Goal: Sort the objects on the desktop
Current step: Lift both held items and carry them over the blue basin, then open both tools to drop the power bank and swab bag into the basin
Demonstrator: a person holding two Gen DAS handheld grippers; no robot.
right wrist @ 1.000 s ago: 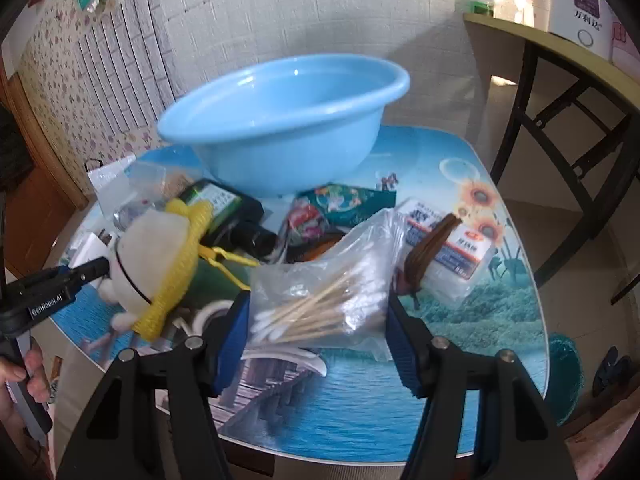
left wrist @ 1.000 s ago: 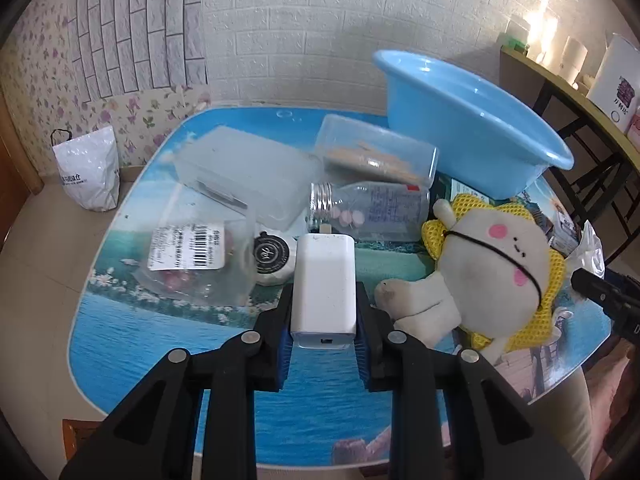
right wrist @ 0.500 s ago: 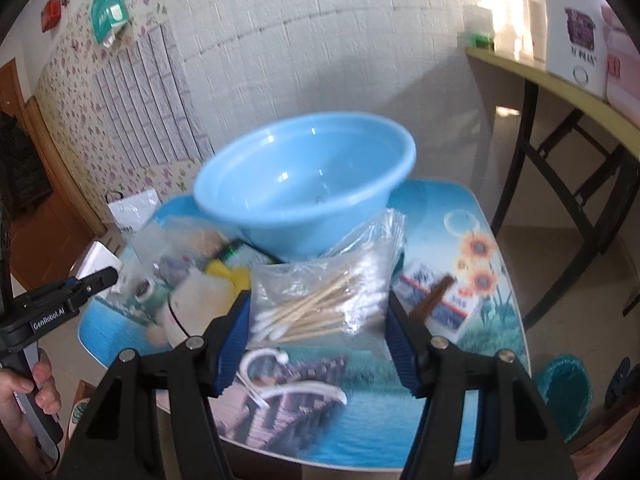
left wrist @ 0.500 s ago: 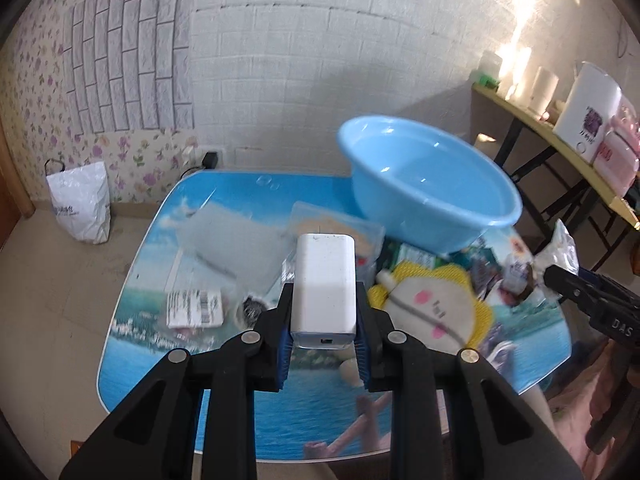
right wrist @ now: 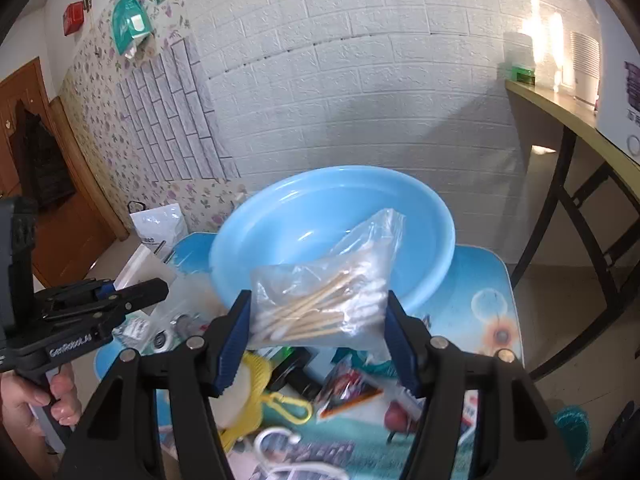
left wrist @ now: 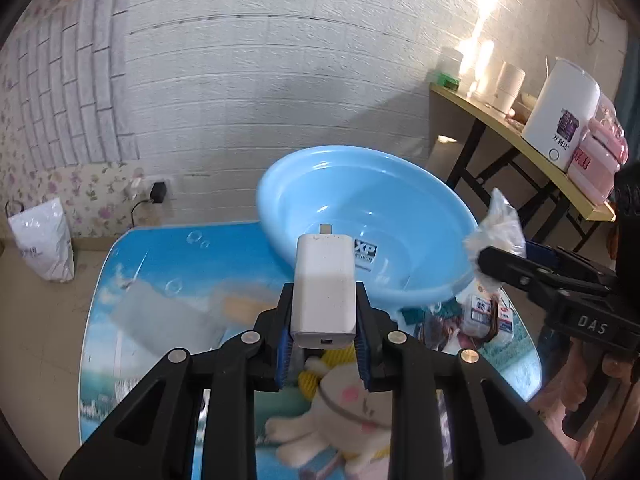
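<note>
From the left wrist, the left gripper [left wrist: 324,344] was clamped narrow on a smooth white charger block [left wrist: 324,292], held clear above the plush toy [left wrist: 340,400], with the glossy blue basin [left wrist: 360,224] just ahead (surely its destination). From the right wrist, the right gripper [right wrist: 318,332] pinched a crinkly clear bag of cotton swabs [right wrist: 324,300] at half width, basin [right wrist: 320,216] directly beyond its tips.

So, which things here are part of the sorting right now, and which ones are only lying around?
In the job now:
- white charger, held in the left gripper
- bag of cotton swabs, held in the right gripper
- blue basin, empty, on the table

Only lying about:
- plush toy
- yellow carabiner
- snack packet
- white plastic bag on the floor
</note>
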